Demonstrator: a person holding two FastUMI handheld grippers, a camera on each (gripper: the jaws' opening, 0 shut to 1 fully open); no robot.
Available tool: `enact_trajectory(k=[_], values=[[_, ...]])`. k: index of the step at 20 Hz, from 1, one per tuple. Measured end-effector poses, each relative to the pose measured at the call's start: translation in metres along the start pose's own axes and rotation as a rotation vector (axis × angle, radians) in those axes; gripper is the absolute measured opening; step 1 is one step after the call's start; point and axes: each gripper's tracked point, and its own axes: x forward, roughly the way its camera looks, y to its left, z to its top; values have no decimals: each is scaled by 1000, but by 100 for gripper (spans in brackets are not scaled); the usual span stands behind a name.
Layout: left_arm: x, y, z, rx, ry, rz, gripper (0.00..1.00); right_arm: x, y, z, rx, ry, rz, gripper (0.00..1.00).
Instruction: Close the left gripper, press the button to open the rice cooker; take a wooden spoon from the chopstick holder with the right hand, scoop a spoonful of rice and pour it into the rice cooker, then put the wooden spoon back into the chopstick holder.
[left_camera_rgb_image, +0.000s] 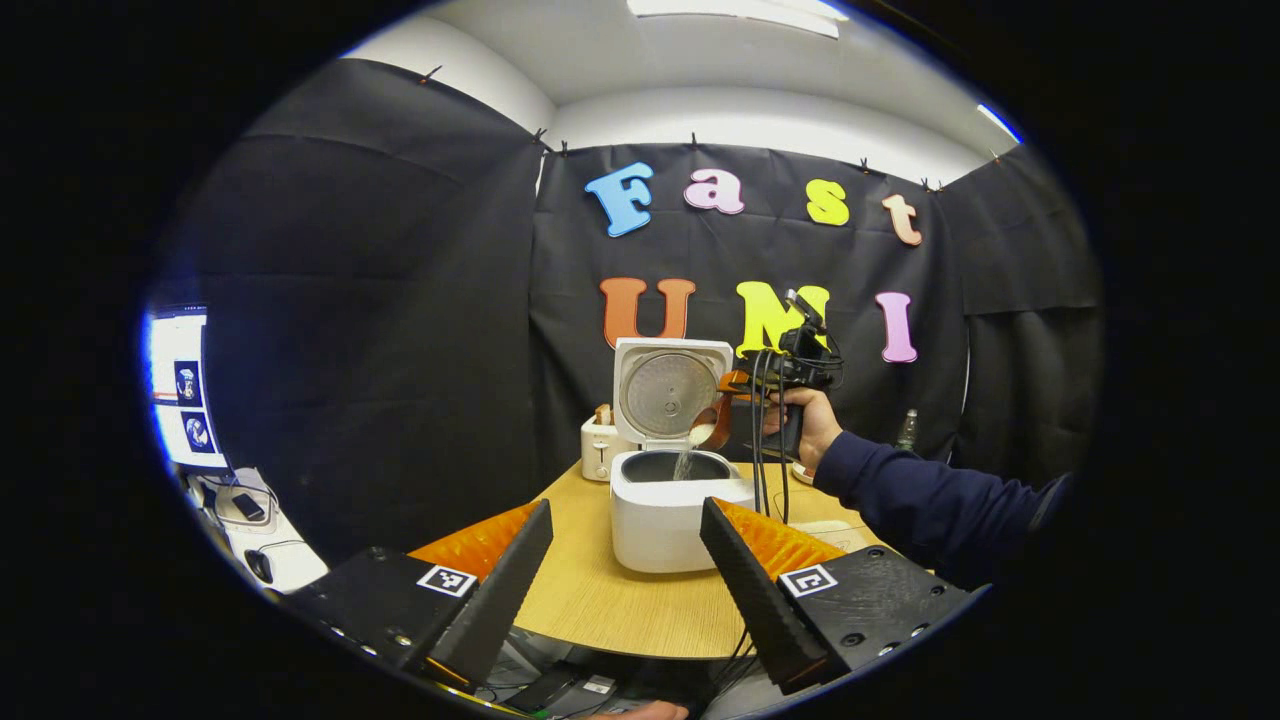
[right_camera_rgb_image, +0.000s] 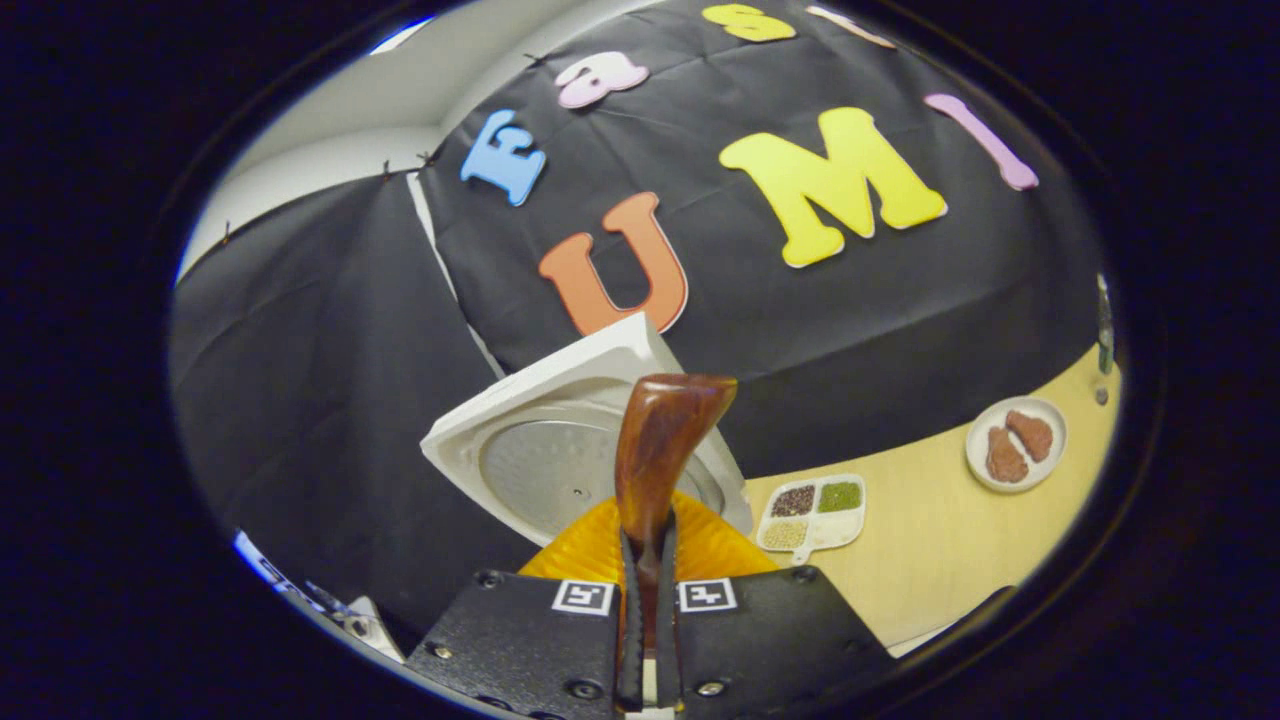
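- Nearest the lens in the left gripper view, the left gripper (left_camera_rgb_image: 625, 570) sits at six o'clock with its jaws spread wide apart, gripping nothing; between its fingers shows the light wooden table (left_camera_rgb_image: 600, 600).
- Straight ahead at twelve o'clock from those fingers stands the white rice cooker (left_camera_rgb_image: 668, 510), its lid (left_camera_rgb_image: 672, 392) swung up and upright, the dark inner pot open to view.
- Over the pot's rim, at about one o'clock from the cooker's body, the bowl of the wooden spoon (left_camera_rgb_image: 712, 425) is tilted down and white rice (left_camera_rgb_image: 686, 460) falls from it in a thin stream into the pot.
- A hand (left_camera_rgb_image: 805, 425) in a dark blue sleeve (left_camera_rgb_image: 925, 505) comes in from three o'clock, holding the right gripper (left_camera_rgb_image: 745, 385) that carries the spoon; black cables hang down from it.
- At nine o'clock from the cooker, just beside it, is a small white toaster (left_camera_rgb_image: 598, 445).
- In the right gripper view, the right gripper (right_camera_rgb_image: 648, 560) sits at six o'clock with its jaws drawn together, clamped on the spoon's brown handle, which runs up toward twelve o'clock.
- Behind the handle, the lid's metal inner face shows.
- At three o'clock from the handle lies a white divided tray (right_camera_rgb_image: 815, 512) with four sorts of grains; farther toward two o'clock, well apart, a small white plate (right_camera_rgb_image: 1015, 443) holds two brown pieces.
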Motion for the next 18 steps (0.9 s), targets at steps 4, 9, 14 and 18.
enact_trajectory(k=[4, 9, 14, 18], values=[[1, 1, -4, -8, 12, -1, 95, 1, 11, -4, -190, -14, -4, 10], [0, 0, -6, 1, 17, 3, 95, -6, 34, -11, -311, -12, 27, 10], [-1, -3, -4, 2, 18, 2, 94, -19, 53, -7, -502, -73, 10, 10], [2, -8, -6, 8, 27, 0, 94, -32, 59, -1, -668, -154, -17, 11]])
